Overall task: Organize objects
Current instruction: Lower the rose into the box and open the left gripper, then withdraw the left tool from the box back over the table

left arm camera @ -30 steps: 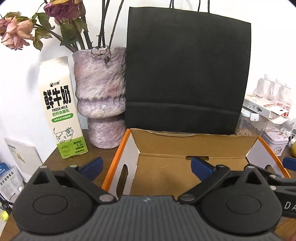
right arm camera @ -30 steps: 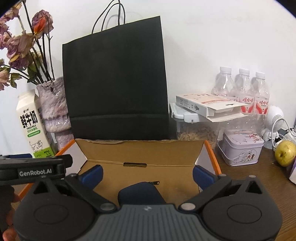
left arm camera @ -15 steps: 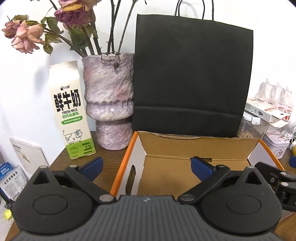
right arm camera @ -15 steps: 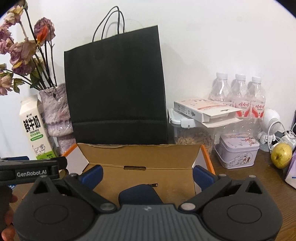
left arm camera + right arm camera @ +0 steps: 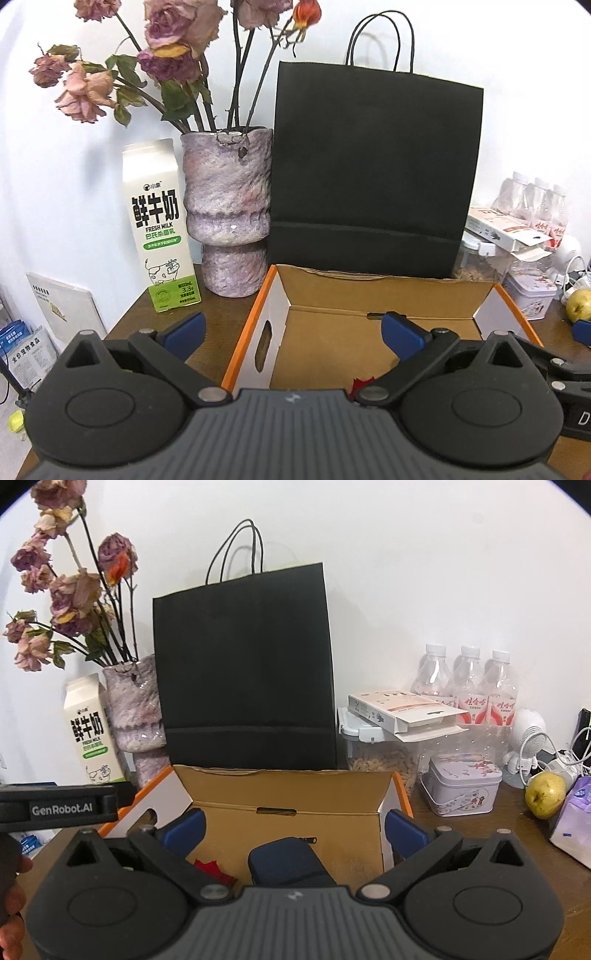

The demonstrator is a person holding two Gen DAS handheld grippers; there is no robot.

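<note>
Both grippers are level, side by side, fingers spread wide and empty: left gripper (image 5: 291, 328), right gripper (image 5: 293, 823). A hand (image 5: 11, 897) grips the left one's handle.

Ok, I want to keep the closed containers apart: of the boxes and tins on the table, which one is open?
The orange-edged cardboard box in front of the black paper bag: its top stands open with items inside, while the floral tin has its lid on.

The right gripper's body is hiding the near part of the dark blue pouch (image 5: 288, 860) and most of a red scrap (image 5: 211, 869), perhaps paper. The black bag (image 5: 247, 672) is covering the wall behind the cardboard box (image 5: 280, 786).
</note>
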